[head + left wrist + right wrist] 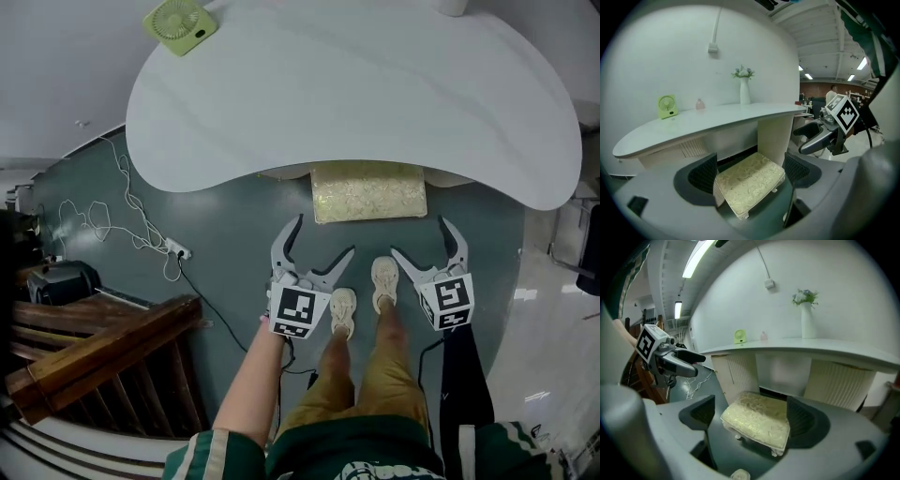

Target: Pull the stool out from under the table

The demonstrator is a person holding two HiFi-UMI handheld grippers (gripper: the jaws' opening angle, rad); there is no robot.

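A low stool [368, 192] with a pale gold patterned cushion stands on the dark floor, its back part under the white curved table [356, 84]. My left gripper [324, 234] is open just in front of the stool's left corner, not touching it. To the right, my right gripper [418, 235] is open near the stool's right corner. In the left gripper view the stool [749, 180] shows beyond the wide jaws. The right gripper view frames the stool [757, 420] the same way, with nothing held.
A green fan [180, 23] and a vase [744, 91] stand on the table. A power strip with a white cable [178, 249] lies on the floor at left. Dark wooden furniture [103, 347] stands at lower left. The person's feet [343, 309] are just behind the grippers.
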